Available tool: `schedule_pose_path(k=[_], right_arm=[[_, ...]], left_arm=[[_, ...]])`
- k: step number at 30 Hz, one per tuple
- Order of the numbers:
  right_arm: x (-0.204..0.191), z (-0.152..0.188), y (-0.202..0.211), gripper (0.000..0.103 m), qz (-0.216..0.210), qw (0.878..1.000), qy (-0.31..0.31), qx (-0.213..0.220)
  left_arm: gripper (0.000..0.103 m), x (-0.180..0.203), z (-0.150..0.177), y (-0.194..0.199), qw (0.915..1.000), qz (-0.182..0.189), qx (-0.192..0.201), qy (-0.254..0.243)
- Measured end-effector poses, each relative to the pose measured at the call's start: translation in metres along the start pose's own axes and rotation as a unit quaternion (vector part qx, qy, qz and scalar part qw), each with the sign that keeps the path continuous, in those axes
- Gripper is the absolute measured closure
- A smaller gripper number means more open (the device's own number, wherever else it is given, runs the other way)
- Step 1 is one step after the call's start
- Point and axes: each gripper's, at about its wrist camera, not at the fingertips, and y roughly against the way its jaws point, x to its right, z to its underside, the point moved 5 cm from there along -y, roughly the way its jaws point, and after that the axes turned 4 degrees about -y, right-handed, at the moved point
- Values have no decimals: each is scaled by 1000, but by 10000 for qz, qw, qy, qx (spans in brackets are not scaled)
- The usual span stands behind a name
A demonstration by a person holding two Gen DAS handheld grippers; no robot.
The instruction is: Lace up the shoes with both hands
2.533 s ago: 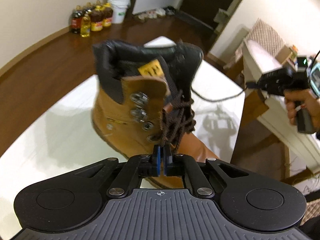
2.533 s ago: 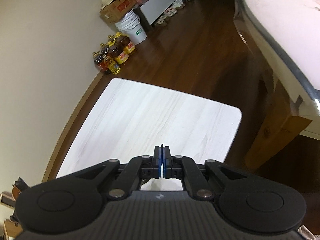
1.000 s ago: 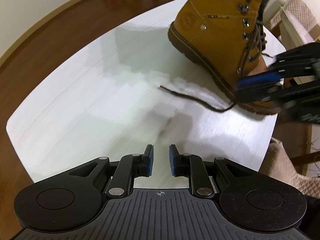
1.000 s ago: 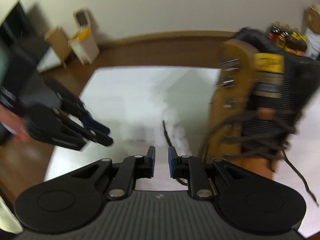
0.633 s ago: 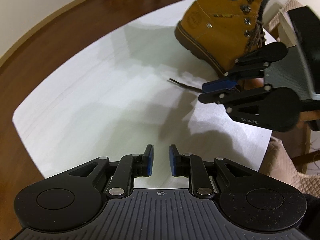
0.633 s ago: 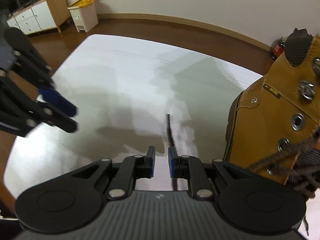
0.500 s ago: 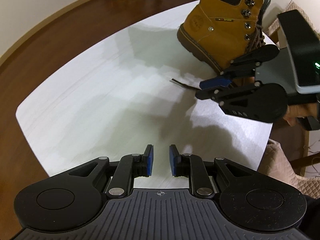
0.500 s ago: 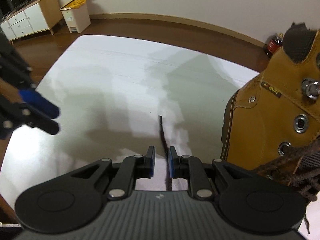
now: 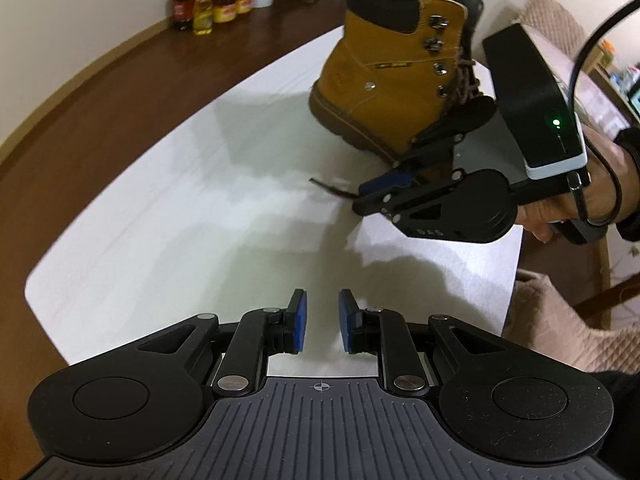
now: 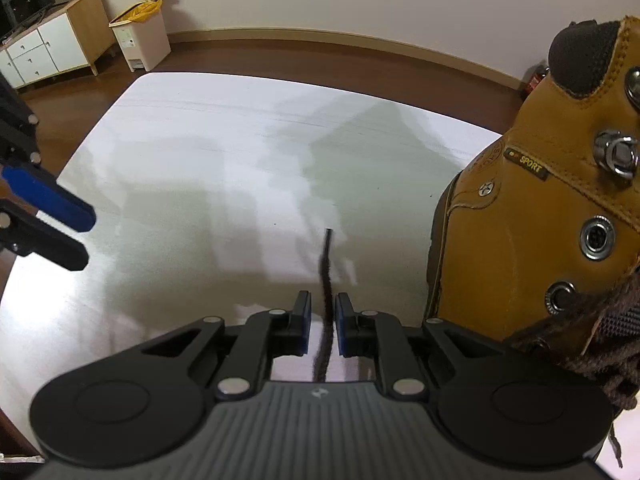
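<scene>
- Your left gripper (image 9: pixel 322 322) is open, with a clear gap between its blue pads and nothing in it; it hangs over bare table (image 9: pixel 168 216) near the 6 o'clock edge of its own view.
- Your right gripper (image 10: pixel 323 328) is also open, and the loose end of the lace (image 10: pixel 325 292) runs straight up through the gap between its pads toward 12 o'clock. I cannot tell if either pad touches the lace.
- The lace tip lies flat on the white table, just past the right gripper's fingertips.
- The boot (image 9: pixel 394 80) stands upright on the table at about 1 o'clock in the left view, its sole on the surface and its dark collar at the top.
- In the right view the boot fills the 3 o'clock side, just beside the right gripper, with metal eyelets and hooks along its edge and dark laces bunched at about 4 o'clock.
- Your right hand (image 9: pixel 576 196) holds that gripper's handle at 3 o'clock in the left view.
- Bottles (image 9: pixel 212 0) stand on the floor by the wall at 11 o'clock, well apart from the table.
</scene>
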Motion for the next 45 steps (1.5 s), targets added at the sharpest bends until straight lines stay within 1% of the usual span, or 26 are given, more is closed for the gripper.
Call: schedule_pose_path(k=[2, 4, 5, 6, 8, 10, 11, 12, 15, 16, 18, 20, 22, 24, 26, 28, 31, 34, 35, 36, 40, 41, 42, 43, 44, 45], right_arm=[[-1, 0, -1, 100, -110, 9999, 62, -9], [-2, -1, 3, 101, -288, 9994, 173, -1], [-3, -1, 8, 101, -312, 9991, 287, 74], [-5, -1, 14, 101, -334, 9983, 444, 165], [-11, 0, 38, 101, -396, 9932, 1017, 400], [-20, 6, 69, 101, -500, 9799, 1842, 574], [-23, 8, 77, 101, -485, 9739, 2140, 589], [-26, 11, 86, 101, -469, 9669, 2436, 602], [-31, 17, 104, 101, -400, 9493, 3062, 591], [-31, 18, 109, 101, -377, 9458, 3171, 598], [-32, 19, 116, 101, -332, 9387, 3377, 612], [-32, 19, 121, 101, -309, 9348, 3482, 631], [-32, 20, 123, 101, -322, 9343, 3492, 642], [-32, 20, 125, 101, -335, 9338, 3502, 653], [-32, 21, 127, 101, -348, 9333, 3512, 664], [-32, 21, 128, 100, -360, 9328, 3523, 667], [-32, 23, 127, 101, -411, 9322, 3543, 620], [-35, 25, 127, 100, -452, 9287, 3637, 570], [-36, 26, 127, 100, -466, 9276, 3663, 563], [-36, 25, 128, 100, -479, 9279, 3652, 587], [-38, 20, 132, 100, -492, 9266, 3665, 684], [-38, 19, 132, 101, -507, 9262, 3672, 680], [-38, 18, 132, 101, -510, 9260, 3676, 692], [-37, 17, 132, 101, -503, 9271, 3648, 703], [-37, 16, 132, 101, -496, 9281, 3621, 713], [-36, 15, 132, 100, -488, 9291, 3594, 724]], left_arm=[[84, 4, -5, 1, 9998, 36, 62, -186], [84, 10, -7, 2, 9982, 101, 79, -588], [84, 11, -9, 3, 9973, 110, 80, -720], [84, 16, -12, 3, 9934, 123, 78, -1134], [84, 23, -18, 2, 9843, 75, 57, -1761], [84, 31, -25, 2, 9717, -38, 27, -2363], [84, 33, -27, 2, 9682, -42, 24, -2500], [83, 37, -30, 3, 9630, -25, 39, -2693], [82, 52, -42, 6, 9438, 69, 91, -3303], [82, 57, -44, 7, 9384, 111, 123, -3452], [82, 64, -47, 7, 9302, 198, 122, -3662], [82, 68, -49, 4, 9231, 160, 127, -3840], [82, 73, -48, -2, 9106, 168, 59, -4128], [84, 76, -48, -5, 9051, 134, 58, -4249], [81, 79, -51, -7, 9029, 135, 91, -4296], [82, 81, -51, -7, 9003, 19, 147, -4351], [82, 79, -50, -6, 8981, 66, 134, -4395], [82, 84, -47, -8, 8913, 162, 54, -4531], [82, 85, -46, -7, 8903, 163, 48, -4550], [82, 86, -45, -8, 8878, 187, 29, -4598], [82, 89, -44, -13, 8828, 182, -8, -4695], [82, 89, -44, -13, 8821, 180, -16, -4708], [85, 90, -43, -15, 8814, 218, -59, -4719], [97, 91, -41, -12, 8835, 304, -116, -4673], [100, 92, -41, -10, 8862, 366, -141, -4617], [100, 91, -43, -8, 8951, 473, -139, -4432]])
